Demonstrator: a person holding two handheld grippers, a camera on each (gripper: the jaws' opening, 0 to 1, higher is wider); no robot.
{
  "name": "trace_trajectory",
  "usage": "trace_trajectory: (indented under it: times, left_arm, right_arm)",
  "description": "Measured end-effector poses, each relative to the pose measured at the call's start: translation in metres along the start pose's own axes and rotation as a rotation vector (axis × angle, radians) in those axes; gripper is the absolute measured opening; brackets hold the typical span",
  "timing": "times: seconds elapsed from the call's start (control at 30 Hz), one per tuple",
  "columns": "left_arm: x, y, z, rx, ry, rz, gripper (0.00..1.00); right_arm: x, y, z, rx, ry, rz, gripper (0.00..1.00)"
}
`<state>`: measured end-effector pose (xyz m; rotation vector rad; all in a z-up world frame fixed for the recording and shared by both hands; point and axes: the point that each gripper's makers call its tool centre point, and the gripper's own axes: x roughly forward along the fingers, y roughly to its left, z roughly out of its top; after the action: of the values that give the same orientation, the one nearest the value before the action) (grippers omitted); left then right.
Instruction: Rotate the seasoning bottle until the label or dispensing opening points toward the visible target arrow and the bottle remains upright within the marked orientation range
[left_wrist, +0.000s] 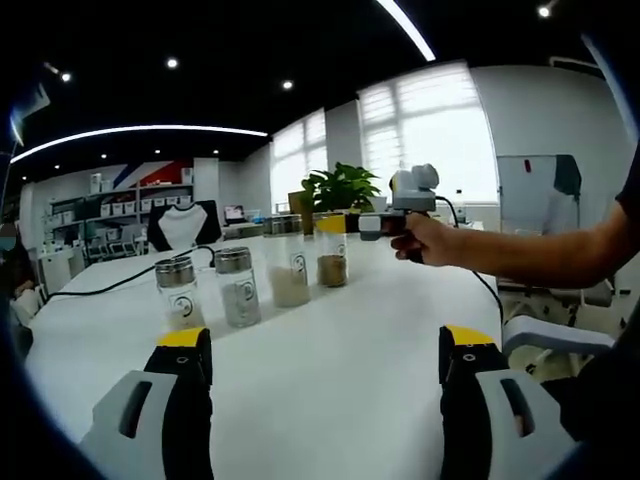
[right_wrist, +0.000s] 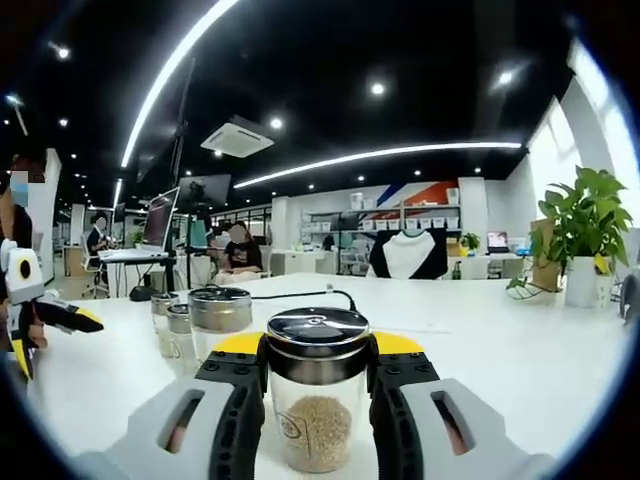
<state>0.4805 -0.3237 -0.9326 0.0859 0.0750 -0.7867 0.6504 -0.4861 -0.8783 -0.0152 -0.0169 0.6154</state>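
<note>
**Right gripper clamping the seasoning bottle at the end of the row**

You are holding the right gripper (right_wrist: 318, 385) with its jaws pinching the seasoning bottle (right_wrist: 316, 400), which is standing upright on the white table (right_wrist: 520, 360) and carrying tan granules under a chrome lid. Beside it, three more bottles are lining up: one (left_wrist: 290, 265) holding pale powder, two (left_wrist: 238, 288) (left_wrist: 178, 293) looking nearly clear. Your left gripper (left_wrist: 325, 365) is hovering with jaws spread wide, gripping nothing.
</note>
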Motion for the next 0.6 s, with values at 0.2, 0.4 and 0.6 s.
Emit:
trace_trajectory:
  times: [0.2, 0.4, 0.6]
  left_arm:
    - [0.0009, -0.0019, 0.0, 0.004, 0.002, -0.003, 1.0]
    - [0.001, -0.0007, -0.0006, 0.003, 0.004, 0.001, 1.0]
    - [0.0014, -0.0013, -0.0014, 0.003, 0.007, 0.0, 1.0]
  right_arm:
    - [0.0007, -0.001, -0.0009, 0.0, -0.01, 0.019, 0.37]
    - [0.0001, 0.0027, -0.0009, 0.009, -0.015, 0.047, 0.37]
    - [-0.0004, 0.0047, -0.001, 0.009, -0.008, 0.061, 0.37]
